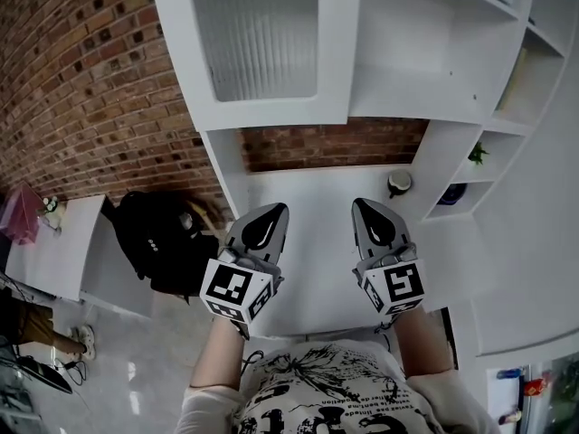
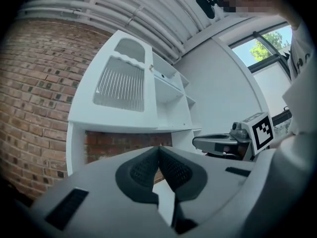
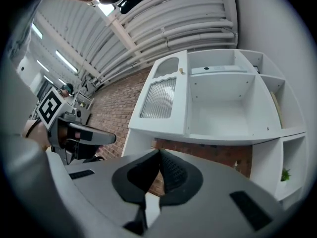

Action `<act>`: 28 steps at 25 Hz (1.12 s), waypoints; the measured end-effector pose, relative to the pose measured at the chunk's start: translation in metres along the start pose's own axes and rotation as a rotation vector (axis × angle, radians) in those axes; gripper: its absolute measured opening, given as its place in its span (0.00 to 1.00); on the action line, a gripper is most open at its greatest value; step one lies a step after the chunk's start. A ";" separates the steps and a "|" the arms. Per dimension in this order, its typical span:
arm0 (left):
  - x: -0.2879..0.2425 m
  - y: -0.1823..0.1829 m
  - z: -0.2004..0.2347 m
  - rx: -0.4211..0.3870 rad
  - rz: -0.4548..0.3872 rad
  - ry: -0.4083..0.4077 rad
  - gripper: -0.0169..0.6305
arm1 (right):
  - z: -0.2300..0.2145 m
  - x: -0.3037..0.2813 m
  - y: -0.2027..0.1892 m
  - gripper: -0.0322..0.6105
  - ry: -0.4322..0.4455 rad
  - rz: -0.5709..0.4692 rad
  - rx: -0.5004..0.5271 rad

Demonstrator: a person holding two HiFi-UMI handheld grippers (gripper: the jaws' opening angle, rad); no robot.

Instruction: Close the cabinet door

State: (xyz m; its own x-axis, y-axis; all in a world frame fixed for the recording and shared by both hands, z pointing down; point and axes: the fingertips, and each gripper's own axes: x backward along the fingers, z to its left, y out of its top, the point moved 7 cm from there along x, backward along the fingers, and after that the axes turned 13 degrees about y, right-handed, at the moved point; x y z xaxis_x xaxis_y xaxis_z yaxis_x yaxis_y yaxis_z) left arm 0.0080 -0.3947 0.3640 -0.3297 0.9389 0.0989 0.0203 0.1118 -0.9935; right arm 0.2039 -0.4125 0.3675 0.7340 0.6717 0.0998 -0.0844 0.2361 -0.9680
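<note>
The white cabinet door (image 1: 262, 43), with a ribbed glass pane, lies flush over the upper left compartment; it also shows as the door (image 2: 121, 83) with a small knob on its right edge, and as the door (image 3: 159, 100). The compartment to its right (image 1: 425, 52) stands open-fronted and empty. My left gripper (image 1: 271, 211) and right gripper (image 1: 365, 204) hover side by side over the white counter (image 1: 317, 197), below the cabinet and apart from the door. Both are shut with nothing between the pads, as the left gripper (image 2: 159, 148) and right gripper (image 3: 159, 151) show.
A dark mug (image 1: 399, 183) stands at the counter's back right. Side shelves on the right hold a small plant (image 1: 477, 154) and a blue bowl (image 1: 452, 193). A black bag (image 1: 163, 238) and a white side table (image 1: 54, 247) sit left, against the brick wall (image 1: 81, 80).
</note>
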 end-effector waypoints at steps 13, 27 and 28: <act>-0.021 -0.021 -0.002 -0.023 0.051 -0.016 0.05 | -0.006 -0.009 -0.024 0.07 0.013 0.043 -0.053; -0.038 -0.011 -0.019 -0.037 0.045 -0.024 0.05 | -0.024 -0.007 -0.029 0.07 0.037 0.029 -0.054; -0.039 -0.010 -0.020 -0.039 0.045 -0.022 0.05 | -0.026 -0.007 -0.029 0.07 0.041 0.029 -0.050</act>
State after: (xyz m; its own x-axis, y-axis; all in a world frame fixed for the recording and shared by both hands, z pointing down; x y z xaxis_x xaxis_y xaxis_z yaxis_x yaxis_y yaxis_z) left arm 0.0397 -0.4262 0.3714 -0.3482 0.9360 0.0522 0.0719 0.0822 -0.9940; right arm 0.2189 -0.4420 0.3886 0.7586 0.6484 0.0634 -0.0727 0.1809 -0.9808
